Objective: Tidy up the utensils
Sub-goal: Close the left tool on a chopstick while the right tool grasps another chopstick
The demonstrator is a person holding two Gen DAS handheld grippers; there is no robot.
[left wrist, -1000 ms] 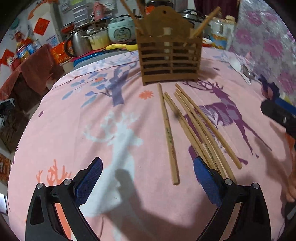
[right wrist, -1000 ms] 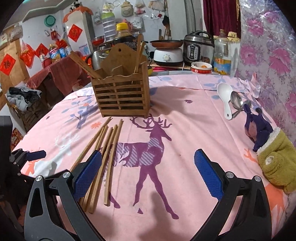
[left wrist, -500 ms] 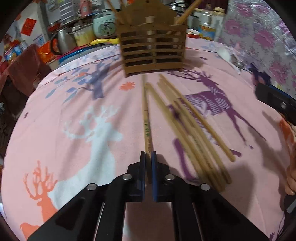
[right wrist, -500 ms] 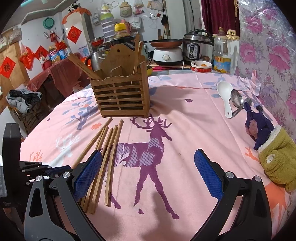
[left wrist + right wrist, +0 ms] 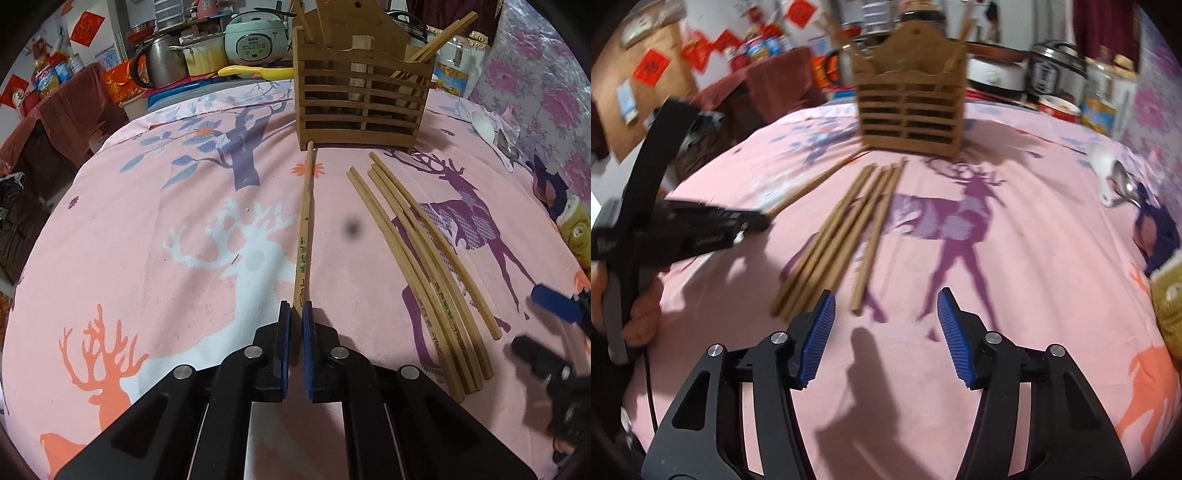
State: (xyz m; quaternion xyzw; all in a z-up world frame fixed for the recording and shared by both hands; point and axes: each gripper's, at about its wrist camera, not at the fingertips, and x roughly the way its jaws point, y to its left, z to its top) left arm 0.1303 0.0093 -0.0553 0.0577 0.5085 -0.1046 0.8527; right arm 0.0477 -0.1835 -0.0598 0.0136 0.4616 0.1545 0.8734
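Observation:
My left gripper (image 5: 296, 314) is shut on the near end of a single wooden chopstick (image 5: 303, 229) whose far tip points at the wooden slatted utensil holder (image 5: 360, 107). Several more chopsticks (image 5: 424, 266) lie loose on the pink cloth to its right. In the right wrist view my right gripper (image 5: 886, 306) is open and empty, just in front of the near ends of that chopstick bundle (image 5: 846, 236). The holder (image 5: 910, 114) stands behind it with chopsticks sticking out. The left gripper (image 5: 713, 221) shows at the left, holding its chopstick.
A white spoon (image 5: 1102, 173) and a metal spoon (image 5: 1124, 184) lie at the right, by a purple and yellow soft toy (image 5: 1160, 236). Rice cookers, pots and bottles crowd the counter behind the table (image 5: 255, 40). The table is covered by a pink deer-print cloth (image 5: 147, 240).
My left gripper closed on the single chopstick and swung it away from the bundle. My right gripper moved left and forward to the bundle's near ends, and stays open.

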